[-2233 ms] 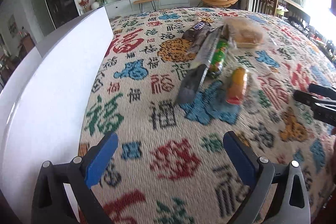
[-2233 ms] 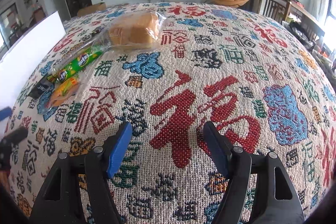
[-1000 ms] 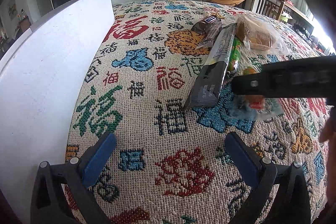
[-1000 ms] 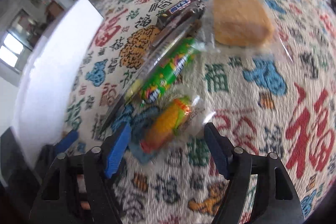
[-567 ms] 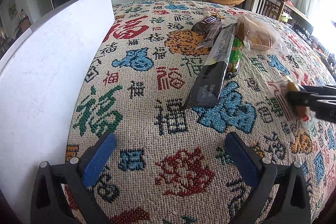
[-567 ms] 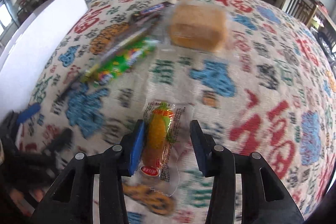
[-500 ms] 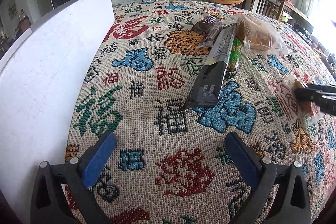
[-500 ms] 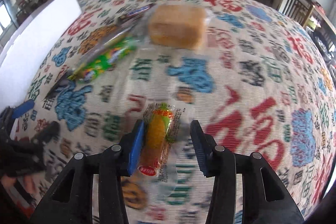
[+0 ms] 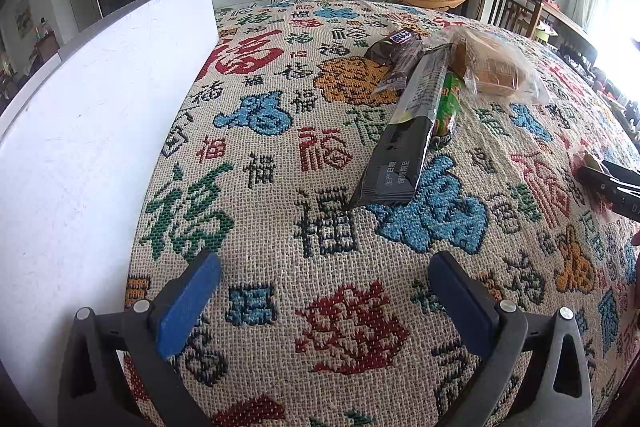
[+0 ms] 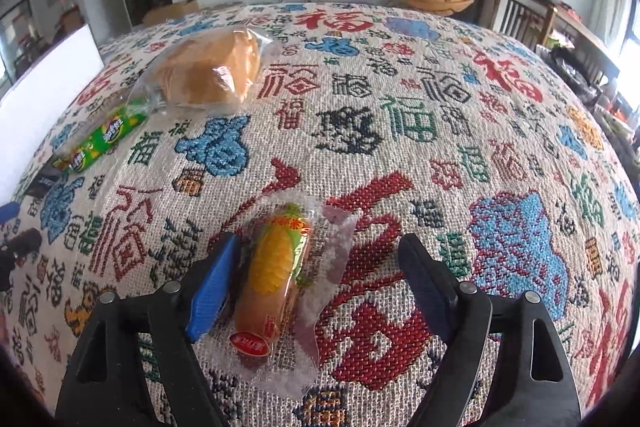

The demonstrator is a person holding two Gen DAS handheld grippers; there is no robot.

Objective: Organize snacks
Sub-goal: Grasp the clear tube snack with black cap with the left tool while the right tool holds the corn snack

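A corn sausage in a clear wrapper (image 10: 276, 275) lies on the patterned cloth between the jaws of my right gripper (image 10: 320, 279), which is open, with its left pad beside the pack. A bagged bread (image 10: 208, 71), a green candy tube (image 10: 100, 139) and a dark packet's end (image 10: 44, 179) lie at the far left. In the left wrist view my left gripper (image 9: 320, 299) is open and empty over bare cloth. Ahead of it lie a long black packet (image 9: 412, 131), the green tube (image 9: 448, 107), a dark bar (image 9: 396, 47) and the bread (image 9: 492, 67). The right gripper's tip (image 9: 612, 183) shows at the right edge.
A white board (image 9: 88, 123) stands along the left side of the cloth-covered table (image 9: 340, 319). Chairs and a TV cabinet stand beyond the far edge. The left gripper's blue pad (image 10: 8, 211) shows at the left edge of the right wrist view.
My right gripper took the corn sausage from beside the pile, carried it to the right and set it on the cloth, then opened. The left gripper has stayed still.
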